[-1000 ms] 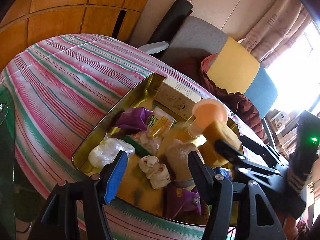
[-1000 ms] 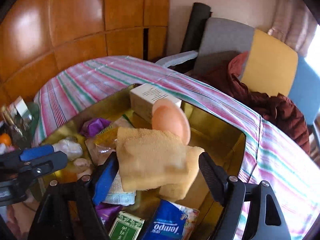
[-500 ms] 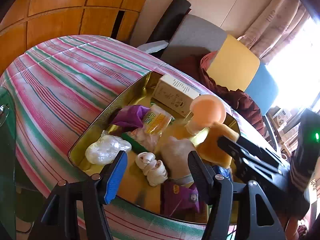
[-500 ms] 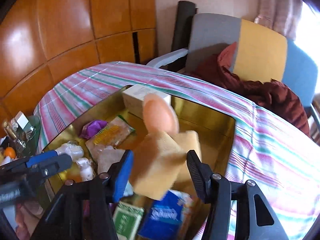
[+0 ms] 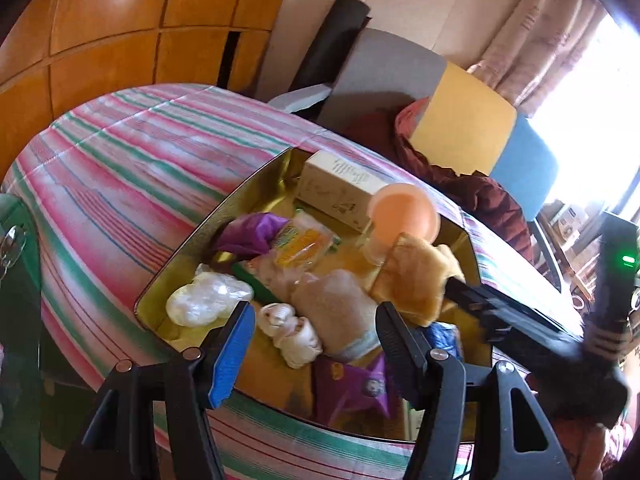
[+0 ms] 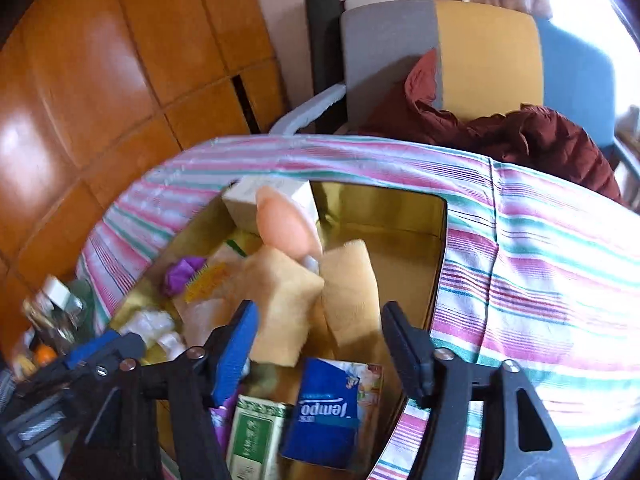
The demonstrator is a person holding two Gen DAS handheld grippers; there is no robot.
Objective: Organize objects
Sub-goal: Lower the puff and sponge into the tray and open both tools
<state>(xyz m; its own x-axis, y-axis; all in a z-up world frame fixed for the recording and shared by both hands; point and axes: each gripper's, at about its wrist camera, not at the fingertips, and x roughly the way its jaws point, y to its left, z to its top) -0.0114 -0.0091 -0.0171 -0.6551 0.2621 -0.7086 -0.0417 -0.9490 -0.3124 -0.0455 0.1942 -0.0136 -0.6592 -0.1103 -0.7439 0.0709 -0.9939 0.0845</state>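
Observation:
A gold metal tray (image 5: 256,184) on the striped tablecloth holds a white box (image 5: 340,188), a peach-lidded bottle (image 5: 400,216), purple wrappers (image 5: 248,232), a yellow snack pack (image 5: 300,244), a white plastic bundle (image 5: 204,304) and rolled socks (image 5: 292,332). My left gripper (image 5: 312,344) hangs open and empty over the tray's near edge. My right gripper (image 6: 316,344) is open; a folded tan cloth (image 6: 288,304) sits between its fingers above the tray (image 6: 436,240), and also shows in the left wrist view (image 5: 416,276).
A blue Tempo tissue pack (image 6: 324,412) and a green box (image 6: 256,436) lie at the tray's near end. A chair with grey, yellow and blue cushions (image 5: 460,120) and a maroon jacket (image 6: 552,140) stands behind the table. Glass items (image 6: 56,312) stand at left.
My right gripper has opened its jaws around the tan cloth, which has dropped toward the tray. The left gripper has shifted slightly and stays open.

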